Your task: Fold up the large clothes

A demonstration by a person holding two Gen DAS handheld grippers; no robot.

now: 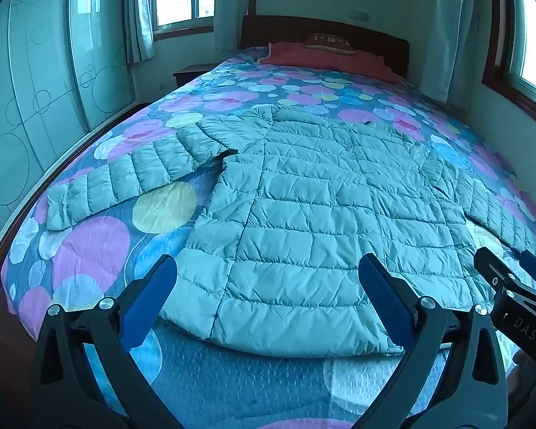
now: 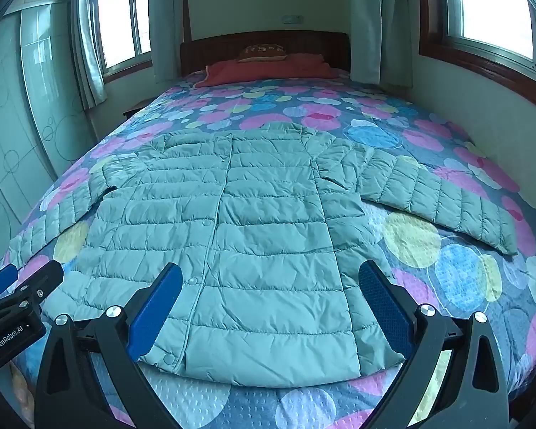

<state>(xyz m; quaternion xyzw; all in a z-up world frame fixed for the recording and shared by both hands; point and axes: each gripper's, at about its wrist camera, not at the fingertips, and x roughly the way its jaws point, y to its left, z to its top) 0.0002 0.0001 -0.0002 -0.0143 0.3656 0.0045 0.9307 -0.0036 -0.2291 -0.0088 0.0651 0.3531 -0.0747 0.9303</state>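
A light green quilted puffer jacket (image 1: 303, 193) lies flat and face up on the bed, sleeves spread to both sides, hem towards me; it also shows in the right wrist view (image 2: 239, 221). My left gripper (image 1: 268, 293) is open and empty, held just above the hem on the jacket's left half. My right gripper (image 2: 269, 296) is open and empty above the hem on the right half. The right gripper also shows at the right edge of the left wrist view (image 1: 511, 279), and the left gripper at the left edge of the right wrist view (image 2: 21, 286).
The bed has a bedspread (image 2: 457, 279) with coloured circles. A red blanket (image 2: 268, 68) and a pillow lie by the dark headboard (image 2: 264, 44). A wardrobe (image 1: 35, 89) stands on the left, a wall with windows on the right.
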